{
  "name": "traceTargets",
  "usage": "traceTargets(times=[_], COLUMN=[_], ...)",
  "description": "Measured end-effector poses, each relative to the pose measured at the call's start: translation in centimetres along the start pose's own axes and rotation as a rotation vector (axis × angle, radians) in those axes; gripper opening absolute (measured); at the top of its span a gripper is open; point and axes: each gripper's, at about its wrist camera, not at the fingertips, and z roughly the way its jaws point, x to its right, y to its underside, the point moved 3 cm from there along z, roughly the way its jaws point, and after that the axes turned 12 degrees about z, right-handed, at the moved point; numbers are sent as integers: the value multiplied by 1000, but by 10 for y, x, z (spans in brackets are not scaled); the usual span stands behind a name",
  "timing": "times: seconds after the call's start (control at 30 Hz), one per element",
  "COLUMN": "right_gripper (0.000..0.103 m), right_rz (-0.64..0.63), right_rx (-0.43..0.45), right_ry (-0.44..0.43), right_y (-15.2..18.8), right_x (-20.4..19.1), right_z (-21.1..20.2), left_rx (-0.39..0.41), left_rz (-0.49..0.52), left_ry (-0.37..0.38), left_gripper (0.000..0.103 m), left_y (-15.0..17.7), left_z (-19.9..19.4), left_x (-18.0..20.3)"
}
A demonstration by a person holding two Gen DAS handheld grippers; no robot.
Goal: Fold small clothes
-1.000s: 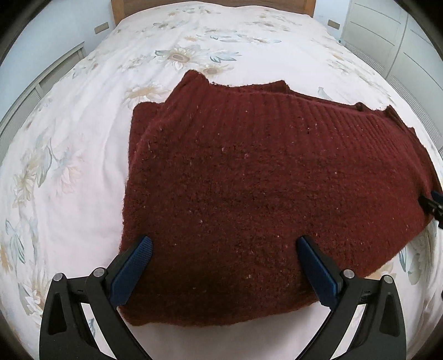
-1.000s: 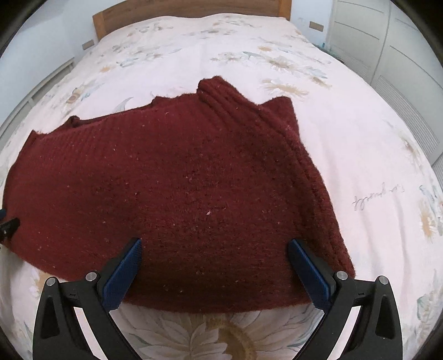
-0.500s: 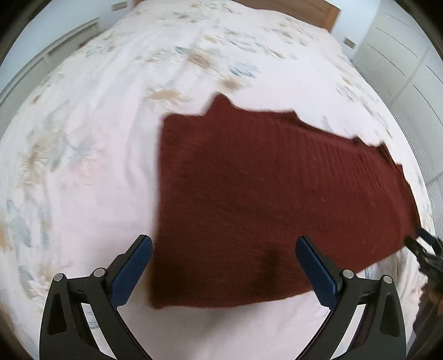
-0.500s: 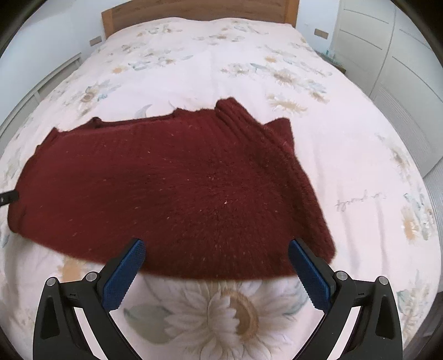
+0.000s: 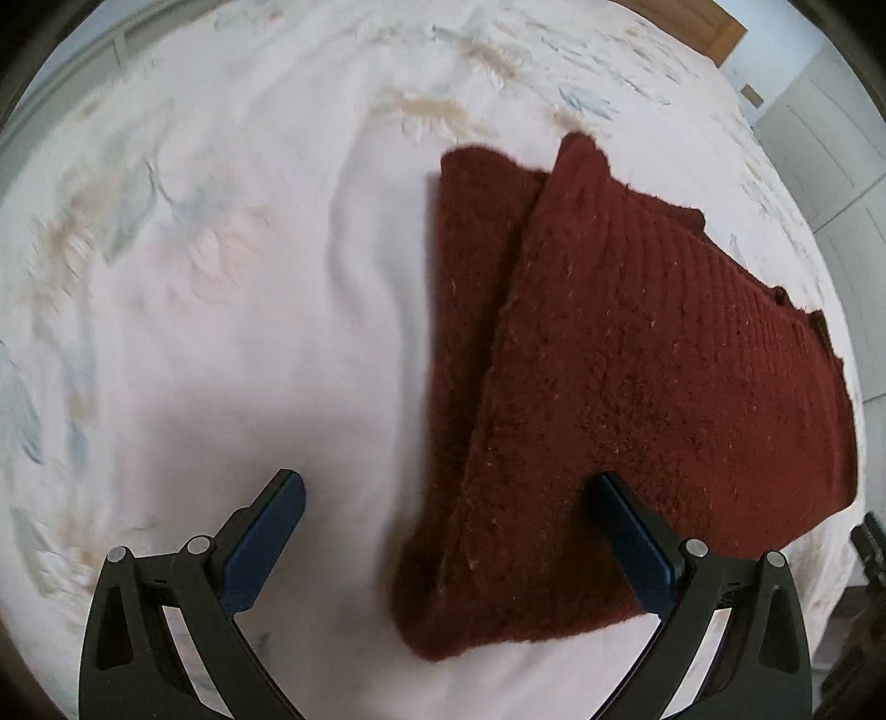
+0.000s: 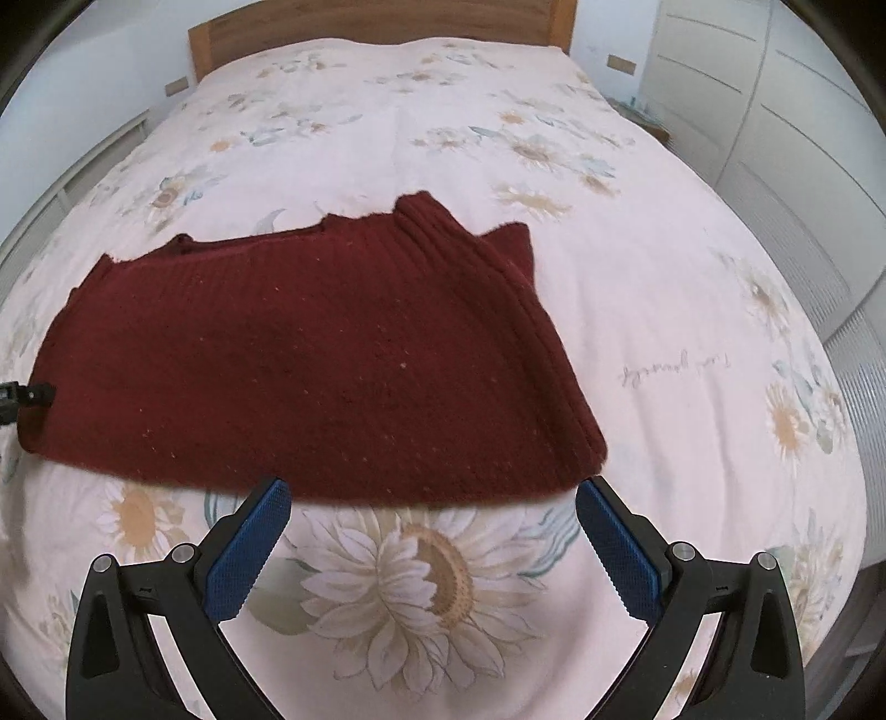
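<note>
A dark red knitted sweater [image 6: 310, 376] lies folded on the flowered bed cover, a sleeve layer folded over its right side. In the left wrist view the same sweater [image 5: 637, 387] fills the right half, its near left corner between my fingers. My left gripper [image 5: 448, 531] is open above the sweater's near corner, holding nothing. My right gripper [image 6: 432, 531] is open too, just short of the sweater's near edge over a large printed sunflower. At the left rim of the right wrist view the tip of the left gripper [image 6: 25, 396] shows beside the sweater's end.
The bed cover [image 6: 664, 332] is pale pink with flower prints and spreads widely around the sweater. A wooden headboard [image 6: 376, 25] stands at the far end. White wardrobe doors [image 6: 775, 111] line the right side, and a white wall panel [image 6: 83, 166] the left.
Both grippers have drawn back from the sweater, which now looks smaller. The left gripper swung left, so the sweater sits to its right. The sweater stayed flat on the bed.
</note>
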Motion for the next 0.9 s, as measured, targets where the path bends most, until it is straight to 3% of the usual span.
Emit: traceTargets(times=[0.1, 0.3, 0.4, 0.47, 0.53, 0.57, 0.63, 0.73, 0.9], right_gripper=[103, 103, 103, 103, 103, 103, 103, 103, 103], right_rz=[17, 29, 30, 32, 34, 37, 38, 39, 54], right_rx=[-13, -24, -27, -26, -24, -22, -20, -12, 2], right_ry=[1, -9, -12, -13, -16, -18, -21, -26, -26], right_y=[3, 8, 9, 9, 9, 9, 8, 6, 0], right_x=[4, 6, 6, 7, 8, 8, 9, 12, 23], right_z=[3, 4, 4, 3, 3, 2, 1, -2, -6], left_rx=[4, 30, 29, 27, 17, 9, 6, 8, 32], left_rz=[-44, -10, 1, 1, 14, 25, 28, 50, 37], left_ry=[37, 63, 101, 133, 146, 151, 156, 128, 159], left_gripper=[102, 101, 84, 61, 52, 41, 30, 24, 22], left_y=[0, -1, -1, 0, -1, -2, -9, -13, -21], left_z=[5, 9, 9, 6, 3, 2, 0, -9, -33], left_x=[-2, 10, 17, 21, 25, 29, 36, 41, 51])
